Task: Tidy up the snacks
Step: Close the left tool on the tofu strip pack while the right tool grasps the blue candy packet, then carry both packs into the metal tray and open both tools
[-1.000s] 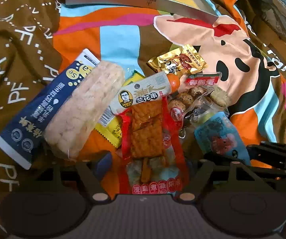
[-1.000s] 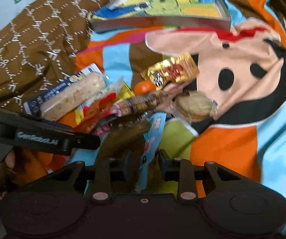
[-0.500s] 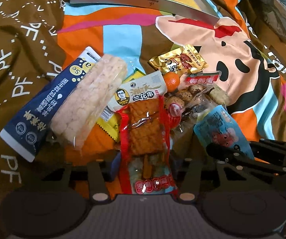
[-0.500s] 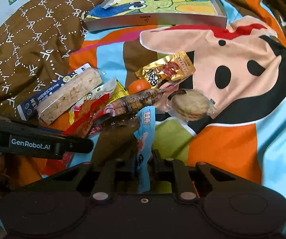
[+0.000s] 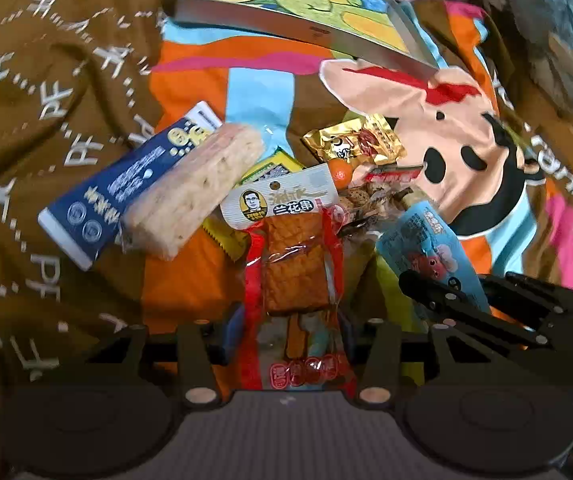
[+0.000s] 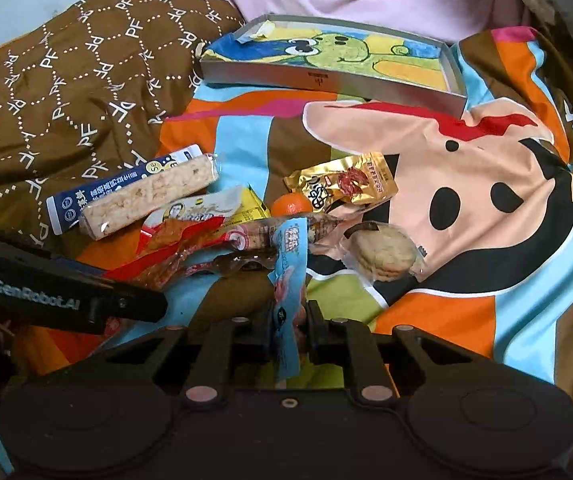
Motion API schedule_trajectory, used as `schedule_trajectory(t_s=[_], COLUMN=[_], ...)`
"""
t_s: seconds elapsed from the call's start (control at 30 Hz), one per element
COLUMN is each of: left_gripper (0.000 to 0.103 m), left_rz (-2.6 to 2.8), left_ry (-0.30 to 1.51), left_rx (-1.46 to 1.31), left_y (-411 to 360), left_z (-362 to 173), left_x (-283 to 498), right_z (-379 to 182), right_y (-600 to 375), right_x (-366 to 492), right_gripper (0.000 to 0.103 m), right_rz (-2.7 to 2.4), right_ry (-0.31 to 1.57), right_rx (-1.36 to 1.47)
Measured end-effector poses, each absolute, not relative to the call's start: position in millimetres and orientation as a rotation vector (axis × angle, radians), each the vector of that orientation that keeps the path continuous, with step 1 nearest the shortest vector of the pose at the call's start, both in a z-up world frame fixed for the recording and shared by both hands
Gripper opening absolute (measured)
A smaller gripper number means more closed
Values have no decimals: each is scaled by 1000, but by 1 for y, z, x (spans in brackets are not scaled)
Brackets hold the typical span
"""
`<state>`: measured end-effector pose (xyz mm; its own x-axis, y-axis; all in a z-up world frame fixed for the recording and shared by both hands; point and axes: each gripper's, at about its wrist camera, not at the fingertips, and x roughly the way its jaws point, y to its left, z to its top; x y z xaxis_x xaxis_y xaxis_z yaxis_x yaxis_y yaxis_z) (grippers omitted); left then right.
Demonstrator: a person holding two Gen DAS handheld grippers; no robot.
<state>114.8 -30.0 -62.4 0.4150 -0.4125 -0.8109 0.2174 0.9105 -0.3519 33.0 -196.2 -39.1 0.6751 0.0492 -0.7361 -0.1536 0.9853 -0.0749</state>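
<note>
Several snack packets lie heaped on a cartoon bedsheet. My left gripper (image 5: pixel 290 332) is shut on the lower end of a red dried-tofu packet (image 5: pixel 294 264), which points away from the camera. My right gripper (image 6: pixel 290 320) is shut on a light-blue packet (image 6: pixel 288 264), held edge-on and upright; that same light-blue packet (image 5: pixel 426 248) shows to the right in the left wrist view. Around them lie a navy packet (image 5: pixel 126 188), a rice-cracker bar (image 5: pixel 194 188), a gold packet (image 6: pixel 342 184), a small orange ball (image 6: pixel 290 205) and a round biscuit pack (image 6: pixel 382 256).
A shallow grey tray (image 6: pixel 326 78) with a frog picture inside sits beyond the pile. A brown quilt (image 6: pixel 86 80) bulges on the left and pink fabric lies behind the tray. The left gripper's fingers (image 6: pixel 142 300) reach in from the left of the right wrist view.
The left fingers have come together on the red tofu packet. The right fingers have shut on the light-blue packet. Both grippers have drawn back and up, so the tray shows more fully.
</note>
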Motion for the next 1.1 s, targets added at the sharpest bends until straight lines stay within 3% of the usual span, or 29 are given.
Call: schedule_trajectory(t_s=[0.77, 1.1], left_gripper=[52, 52], left_rz=[-410, -299], left_ry=[732, 582], left_rx=[-174, -135], left_y=[-35, -53], left_z=[-28, 0], left_x=[95, 138], right_z=[-8, 12], right_y=[-205, -223], right_x=[15, 61], right_gripper=[17, 17], right_rz=[89, 87], right_ry=[549, 430], right_rx=[-98, -77])
